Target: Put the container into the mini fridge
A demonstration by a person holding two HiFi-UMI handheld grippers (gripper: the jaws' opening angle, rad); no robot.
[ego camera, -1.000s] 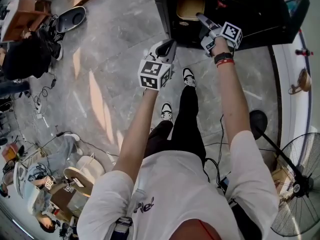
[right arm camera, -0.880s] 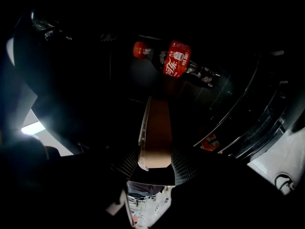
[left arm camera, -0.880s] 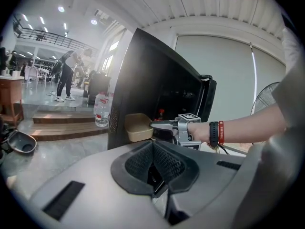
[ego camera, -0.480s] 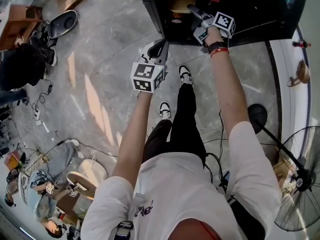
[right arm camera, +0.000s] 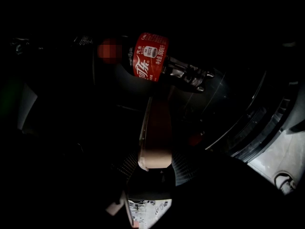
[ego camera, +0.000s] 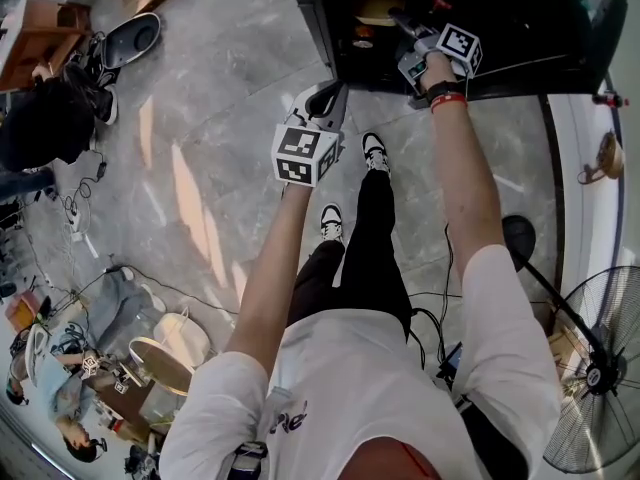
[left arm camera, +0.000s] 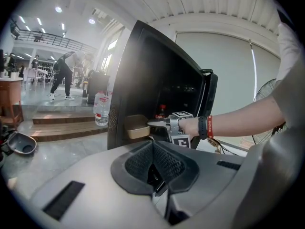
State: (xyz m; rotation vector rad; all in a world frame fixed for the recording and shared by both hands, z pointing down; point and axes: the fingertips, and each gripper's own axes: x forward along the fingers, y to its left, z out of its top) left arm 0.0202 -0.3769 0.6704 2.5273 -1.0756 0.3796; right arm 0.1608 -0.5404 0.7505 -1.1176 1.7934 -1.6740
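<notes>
The black mini fridge (ego camera: 520, 28) stands open at the top of the head view. My right gripper (ego camera: 402, 20) reaches into its dark inside, shut on the edge of a tan container (ego camera: 380, 10). In the right gripper view the container (right arm camera: 155, 137) sits between the jaws of the right gripper (right arm camera: 155, 163). The left gripper view shows the container (left arm camera: 137, 127) at the fridge (left arm camera: 147, 75) opening, held by the right gripper (left arm camera: 155, 124). My left gripper (ego camera: 335, 90) hangs before the fridge, over the floor, shut and holding nothing; its pads meet in the left gripper (left arm camera: 152, 144) view.
A cola bottle (right arm camera: 147, 63) lies inside the fridge, beyond the container. The fridge door (left arm camera: 209, 99) stands open at the right. A standing fan (ego camera: 600, 368) and its black base (ego camera: 518, 236) are at the right. A water bottle (left arm camera: 101, 109) stands by steps on the left.
My right gripper has carried the container a little deeper and lower into the fridge. The left gripper has stayed where it was.
</notes>
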